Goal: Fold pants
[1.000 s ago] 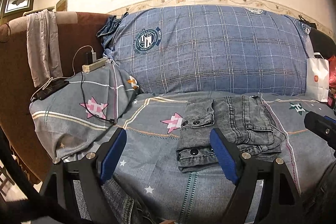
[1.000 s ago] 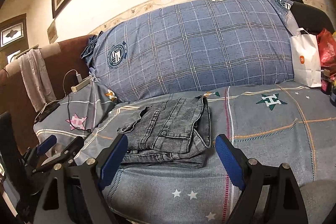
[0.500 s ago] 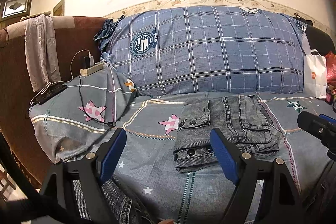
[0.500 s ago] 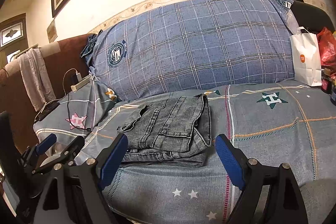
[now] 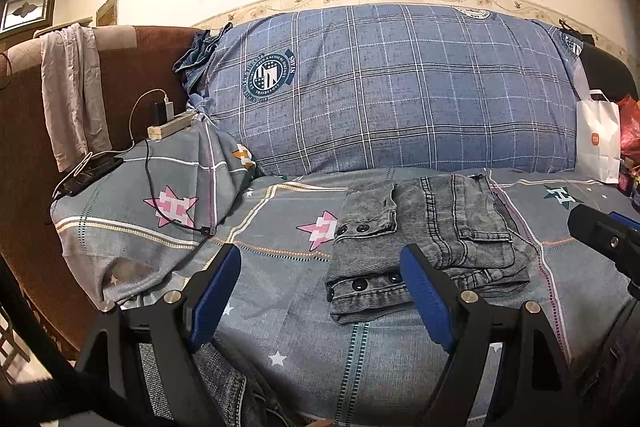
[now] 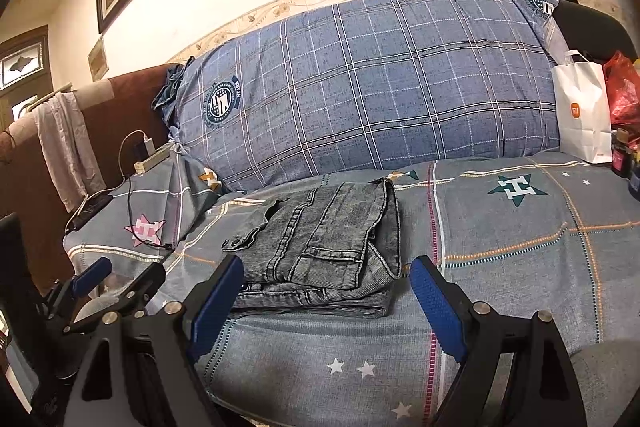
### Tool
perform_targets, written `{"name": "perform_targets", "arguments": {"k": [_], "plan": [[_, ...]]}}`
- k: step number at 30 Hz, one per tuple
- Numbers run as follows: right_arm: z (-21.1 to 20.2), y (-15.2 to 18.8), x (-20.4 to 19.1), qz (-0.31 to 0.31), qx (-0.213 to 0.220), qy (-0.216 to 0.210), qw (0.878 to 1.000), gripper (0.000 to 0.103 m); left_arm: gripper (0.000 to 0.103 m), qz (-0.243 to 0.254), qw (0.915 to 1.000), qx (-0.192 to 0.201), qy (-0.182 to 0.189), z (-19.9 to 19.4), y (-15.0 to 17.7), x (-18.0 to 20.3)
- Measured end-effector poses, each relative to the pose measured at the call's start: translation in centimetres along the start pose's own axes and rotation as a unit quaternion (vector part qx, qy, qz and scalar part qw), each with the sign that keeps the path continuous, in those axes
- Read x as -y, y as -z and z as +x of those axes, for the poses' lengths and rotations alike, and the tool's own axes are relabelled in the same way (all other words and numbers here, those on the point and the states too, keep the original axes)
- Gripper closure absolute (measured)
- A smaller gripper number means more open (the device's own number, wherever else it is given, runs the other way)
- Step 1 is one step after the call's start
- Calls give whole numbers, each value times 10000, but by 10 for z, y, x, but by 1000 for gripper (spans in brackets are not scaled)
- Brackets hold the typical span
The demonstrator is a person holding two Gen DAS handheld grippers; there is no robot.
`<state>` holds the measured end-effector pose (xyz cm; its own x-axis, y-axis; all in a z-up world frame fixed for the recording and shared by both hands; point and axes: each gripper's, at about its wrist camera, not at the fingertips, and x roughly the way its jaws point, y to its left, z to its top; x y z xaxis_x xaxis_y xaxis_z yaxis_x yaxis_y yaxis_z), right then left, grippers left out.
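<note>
From the left wrist, we see our left claw [image 5: 320,291] wide open with nothing in it. The pants [image 5: 424,239] lie folded in a small gray pile on the bed [image 5: 280,299], just past the claw's right finger [image 5: 424,297]. A big blue pillow [image 5: 392,87] sits behind them.

From the right wrist, our right claw [image 6: 326,301] is wide open and empty too. The pants [image 6: 320,247] lie on the bed [image 6: 500,227] just ahead, between its fingers. Our left claw [image 6: 120,277] shows at the left edge.
</note>
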<state>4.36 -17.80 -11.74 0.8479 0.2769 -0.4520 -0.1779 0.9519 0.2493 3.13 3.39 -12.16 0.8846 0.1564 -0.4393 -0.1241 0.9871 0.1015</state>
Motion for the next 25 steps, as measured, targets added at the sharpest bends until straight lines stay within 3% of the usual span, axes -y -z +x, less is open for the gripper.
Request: {"name": "perform_targets", "arguments": {"k": [23,25], "plan": [[6,1,1,14,-120,114,9999,16,21,148,9991,-233,309,6,4,9],[7,1,1,22,-158,119,9998,16,21,65,9978,-395,528,9,1,7]]}}
